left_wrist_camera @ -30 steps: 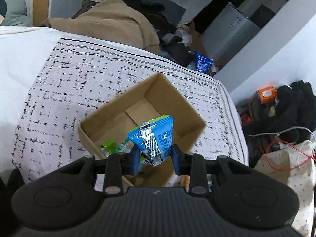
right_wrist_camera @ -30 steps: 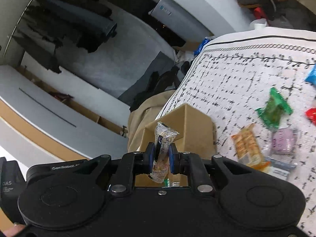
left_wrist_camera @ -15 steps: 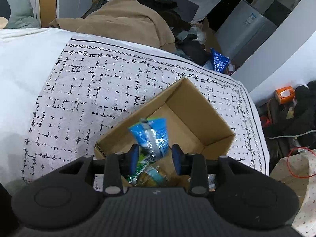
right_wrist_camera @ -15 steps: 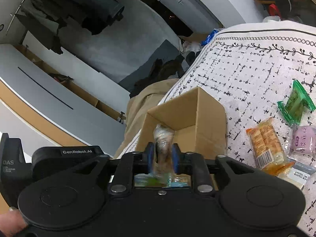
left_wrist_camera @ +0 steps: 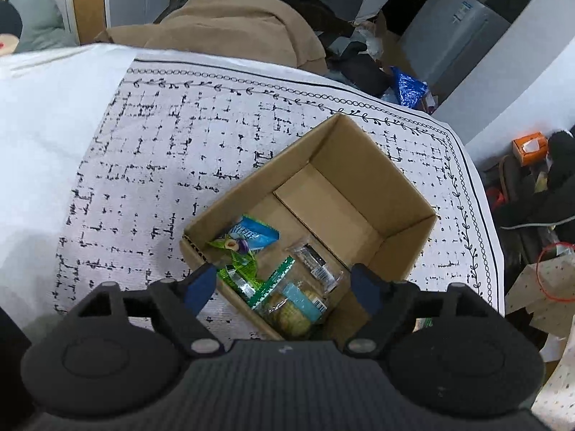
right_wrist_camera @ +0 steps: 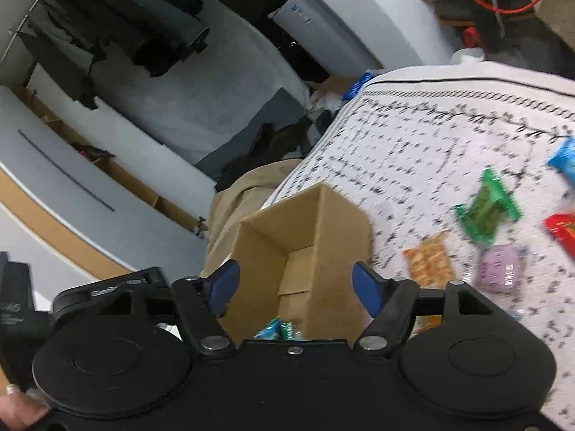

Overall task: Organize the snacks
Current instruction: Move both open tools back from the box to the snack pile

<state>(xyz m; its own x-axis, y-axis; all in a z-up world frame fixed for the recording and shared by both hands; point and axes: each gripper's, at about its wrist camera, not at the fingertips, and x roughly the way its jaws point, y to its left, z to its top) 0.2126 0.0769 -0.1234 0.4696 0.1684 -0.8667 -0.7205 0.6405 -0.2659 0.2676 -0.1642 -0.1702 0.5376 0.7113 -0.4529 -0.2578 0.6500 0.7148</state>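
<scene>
An open cardboard box (left_wrist_camera: 399,194) stands on the patterned white cloth (left_wrist_camera: 161,136). In its near end lie a blue packet (left_wrist_camera: 253,235), a green packet (left_wrist_camera: 239,273), a clear packet of biscuits (left_wrist_camera: 294,305) and a small clear wrapper (left_wrist_camera: 316,264). My left gripper (left_wrist_camera: 284,287) is open and empty above the box's near end. My right gripper (right_wrist_camera: 294,283) is open and empty above the same box (right_wrist_camera: 323,237). Loose snacks lie on the cloth right of it: an orange packet (right_wrist_camera: 429,260), a green one (right_wrist_camera: 487,210), a purple one (right_wrist_camera: 499,273), a red one (right_wrist_camera: 562,230) and a blue one (right_wrist_camera: 564,156).
A tan blanket (left_wrist_camera: 230,25) lies beyond the cloth's far edge. Clutter, a blue bag (left_wrist_camera: 409,86) and a grey appliance (left_wrist_camera: 452,25) are on the floor to the right. The cloth's right edge drops off near an orange box (left_wrist_camera: 528,145).
Both grippers opened. The blue packet dropped from my left gripper into the box, and the small clear wrapper dropped from my right gripper into it. Both grippers stay above the box.
</scene>
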